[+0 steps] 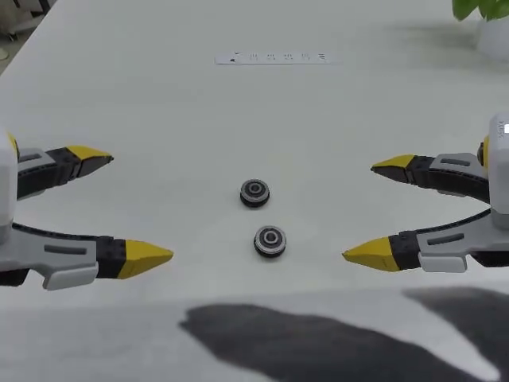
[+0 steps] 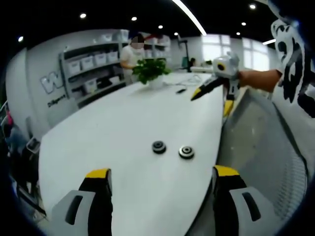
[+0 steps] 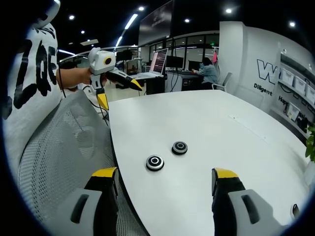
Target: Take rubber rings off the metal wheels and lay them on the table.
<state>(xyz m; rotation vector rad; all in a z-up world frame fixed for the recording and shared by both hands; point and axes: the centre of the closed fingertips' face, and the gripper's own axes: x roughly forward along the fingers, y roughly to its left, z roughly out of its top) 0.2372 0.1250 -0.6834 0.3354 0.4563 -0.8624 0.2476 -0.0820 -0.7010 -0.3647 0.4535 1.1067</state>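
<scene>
Two small metal wheels, each with a black rubber ring around it, lie flat on the white table. The far wheel sits just behind the near wheel. My left gripper hovers open to their left, holding nothing. To their right, my right gripper is open too and holds nothing. Both sets of yellow tips point inward at the wheels from well apart.
A socket strip is set into the table at the back. A potted plant stands at the far right corner. The table's front edge runs just below the wheels, with a grey mesh chair under it.
</scene>
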